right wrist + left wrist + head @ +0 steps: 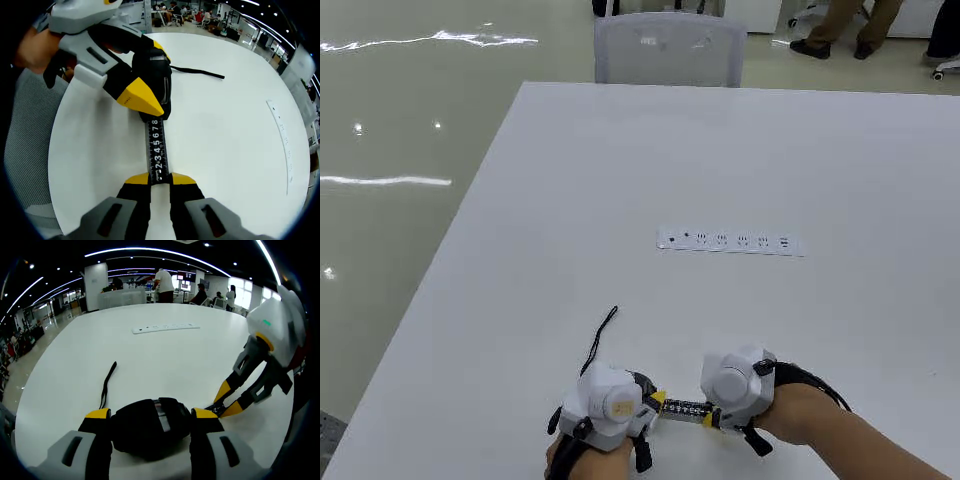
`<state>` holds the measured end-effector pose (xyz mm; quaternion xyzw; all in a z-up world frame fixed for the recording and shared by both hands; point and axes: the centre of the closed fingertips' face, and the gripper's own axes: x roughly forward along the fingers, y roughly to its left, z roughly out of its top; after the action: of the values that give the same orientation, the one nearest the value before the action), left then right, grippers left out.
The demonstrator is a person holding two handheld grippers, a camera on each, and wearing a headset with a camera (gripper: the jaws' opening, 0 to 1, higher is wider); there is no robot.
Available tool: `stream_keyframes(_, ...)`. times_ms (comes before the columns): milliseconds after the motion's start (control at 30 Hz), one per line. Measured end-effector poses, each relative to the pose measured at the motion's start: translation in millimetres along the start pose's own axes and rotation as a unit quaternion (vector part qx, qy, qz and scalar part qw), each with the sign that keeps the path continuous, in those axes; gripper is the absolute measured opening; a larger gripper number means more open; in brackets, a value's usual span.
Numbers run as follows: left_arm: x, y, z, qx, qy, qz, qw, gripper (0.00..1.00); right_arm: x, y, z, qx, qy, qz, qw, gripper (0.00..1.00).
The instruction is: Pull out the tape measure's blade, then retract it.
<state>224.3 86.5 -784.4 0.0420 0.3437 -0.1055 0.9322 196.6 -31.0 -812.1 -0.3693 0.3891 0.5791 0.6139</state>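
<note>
In the left gripper view, our left gripper (151,414) has both yellow-tipped jaws squeezed in on the black tape measure case (150,432). The case sits low in the middle of that frame and looks to be resting on the white table (165,360). Its wrist strap (106,385) trails off toward the upper left.

Moving right, the blade (157,145) is out only a short way. In the right gripper view it runs straight up the middle of the frame, from our jaws at the bottom to the case above, with the numbers readable. Our right gripper (160,179) is pinched down on the free end, its jaws nearly together with just the blade between them.

What matters here is that the blade's long axis sits right on the line between the two grippers. In the head view it runs left to right along the bottom edge — case on the left, right gripper on the right, the two near each other. So we'd say the pull has barely started. The rest should come from drawing the right gripper further toward frame right along that same line while the left pins the case — go off-axis and we'd expect the blade to twist.
</note>
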Motion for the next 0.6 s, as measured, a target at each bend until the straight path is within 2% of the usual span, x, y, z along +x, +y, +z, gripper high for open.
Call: stream_keyframes(600,-4.4,-2.6,3.8,-0.002,-0.001,-0.001,1.0,0.59,7.6,-0.3,11.8,-0.001,-0.009,0.002,1.0,0.13)
